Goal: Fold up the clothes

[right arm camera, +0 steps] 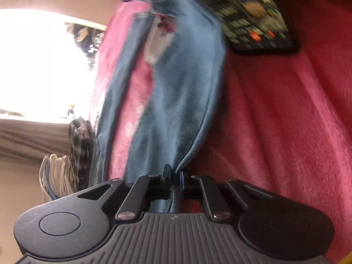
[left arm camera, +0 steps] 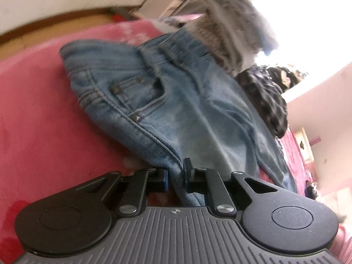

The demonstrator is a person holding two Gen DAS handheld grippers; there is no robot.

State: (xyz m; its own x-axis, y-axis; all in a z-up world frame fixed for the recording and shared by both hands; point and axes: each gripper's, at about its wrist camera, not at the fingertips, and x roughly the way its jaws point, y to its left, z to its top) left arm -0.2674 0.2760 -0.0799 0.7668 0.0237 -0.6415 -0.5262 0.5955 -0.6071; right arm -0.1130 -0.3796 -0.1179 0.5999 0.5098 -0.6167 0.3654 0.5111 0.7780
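Note:
A pair of light blue jeans (left arm camera: 176,101) lies on a pink bedspread (left arm camera: 39,114), waistband and front pocket toward the far side in the left wrist view. My left gripper (left arm camera: 176,173) is shut on a bunched fold of the denim at the near edge. In the right wrist view the jeans (right arm camera: 176,92) stretch away as a long blurred leg, and my right gripper (right arm camera: 175,172) is shut on the denim's near edge. Pink fabric shows through a gap between the two legs.
A black patterned garment (left arm camera: 266,96) and a grey-white folded pile (left arm camera: 228,35) lie beyond the jeans. A dark cushion with coloured print (right arm camera: 253,15) rests on the bedspread (right arm camera: 286,114) at the upper right. A stack of light clothes (right arm camera: 57,176) sits at the left.

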